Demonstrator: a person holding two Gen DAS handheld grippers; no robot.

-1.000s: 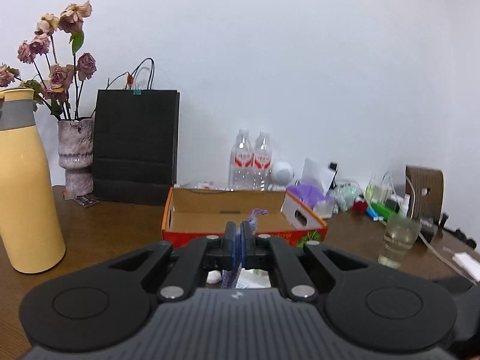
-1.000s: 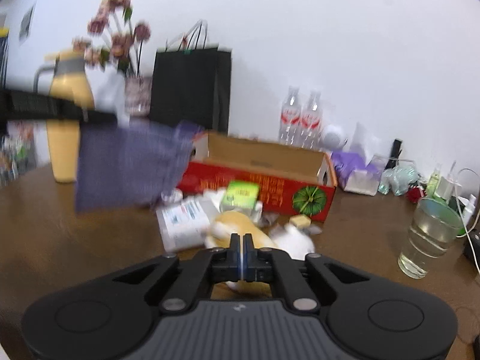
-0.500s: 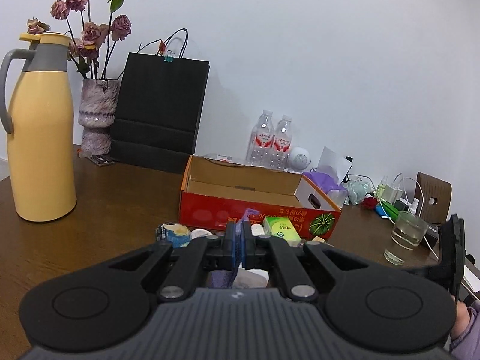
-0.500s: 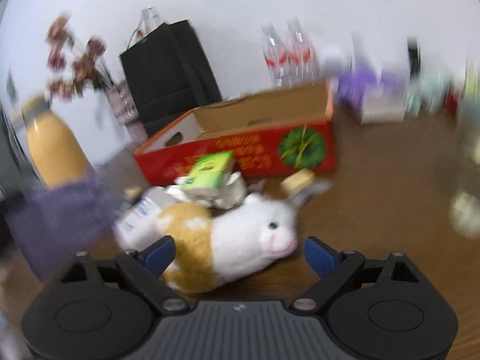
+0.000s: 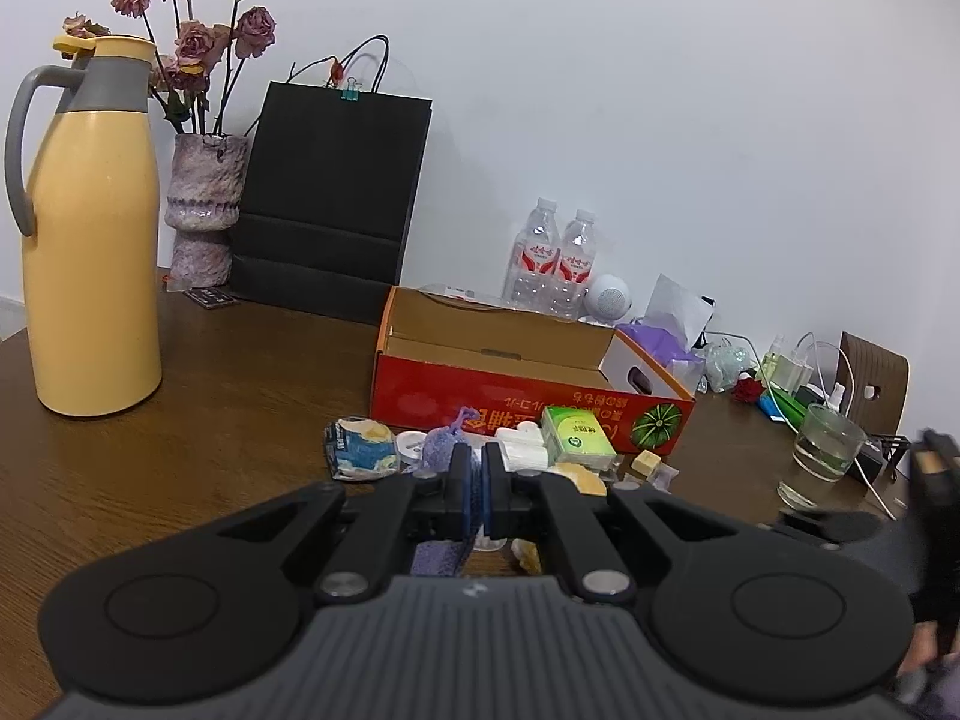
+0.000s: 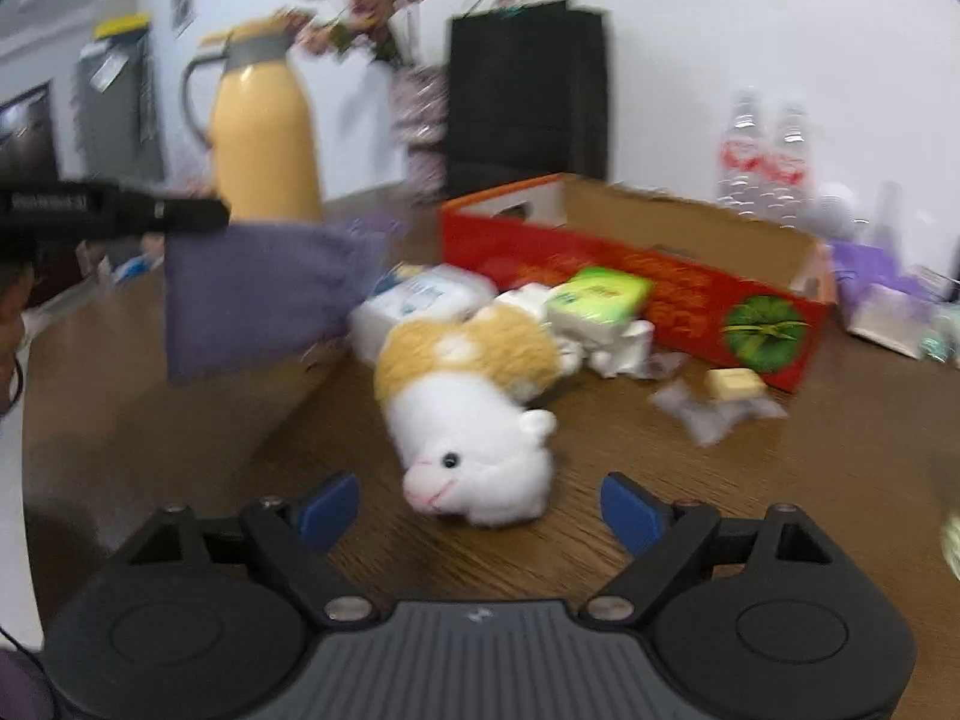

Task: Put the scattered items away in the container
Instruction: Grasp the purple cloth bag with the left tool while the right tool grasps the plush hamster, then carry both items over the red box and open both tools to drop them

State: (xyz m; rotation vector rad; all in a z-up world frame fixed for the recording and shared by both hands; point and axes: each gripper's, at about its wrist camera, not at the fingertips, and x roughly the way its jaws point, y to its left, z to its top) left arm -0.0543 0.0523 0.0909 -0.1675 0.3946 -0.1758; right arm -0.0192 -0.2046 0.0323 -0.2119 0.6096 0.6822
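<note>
Claw states differ between the two hands. On the left, the left claw (image 5: pixel 476 489) is clenched on a purple cloth pouch (image 6: pixel 264 294), whose upper edge is pinched between the blue pads while the rest hangs free above the bench (image 5: pixel 210 396). On the right, the right claw (image 6: pixel 480 501) is released, its jaws spread wide at either side of a plush toy (image 6: pixel 474 414).

That plush toy lies on its side on the bench, white head toward the camera and tan back pointing to 12 o'clock. It looks soft, light and squashy, so it should tolerate a firm squeeze. I judge the narrower head or neck the best place to take hold, since the fat body may bulge out of the pads. The pouch is limp and light too; it will sag and swing.

The container, a red cardboard box (image 6: pixel 648 258), stands open at about 1 o'clock beyond the toy, and no items show inside it from these angles. Between toy and box sit a green packet (image 6: pixel 600 297), a white wrapped pack (image 6: pixel 420 306), crumpled wrappers (image 6: pixel 708 414) and a small yellow cube (image 6: pixel 735 383), all close enough to be nudged. A glass of water (image 5: pixel 825 444) stands at 3 o'clock in the left view, a yellow jug (image 5: pixel 90 240) at 10 o'clock, and a black paper bag (image 5: pixel 330 198) behind the box.
</note>
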